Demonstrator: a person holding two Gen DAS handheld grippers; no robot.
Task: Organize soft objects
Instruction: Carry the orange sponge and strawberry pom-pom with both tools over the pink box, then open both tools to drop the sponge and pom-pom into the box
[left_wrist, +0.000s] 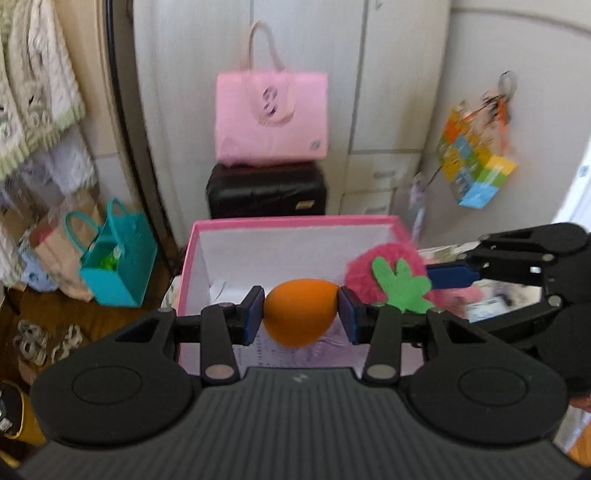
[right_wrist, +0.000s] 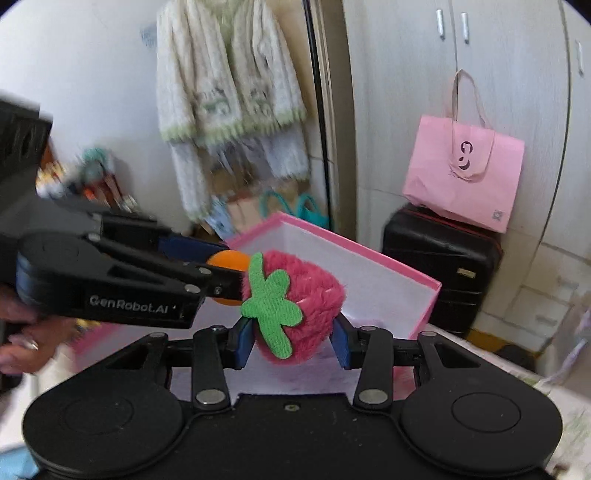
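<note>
The left gripper (left_wrist: 301, 314) has its blue pads squeezed on a smooth orange egg-shaped soft ball (left_wrist: 300, 312), so the ball sits right between the jaws. The right gripper (right_wrist: 293, 338) is clamped on a fuzzy pink strawberry toy (right_wrist: 306, 306) with a flat green felt leaf (right_wrist: 271, 308) on top. The two toys are just beside each other, both above an open pink cardboard box with white walls (left_wrist: 258, 243). Past the jaws stand a hard black suitcase (left_wrist: 266, 192) and, on top of it, a pink paper bag with handles (left_wrist: 271, 118). A small teal bag (left_wrist: 118, 266) sits off to the left.
</note>
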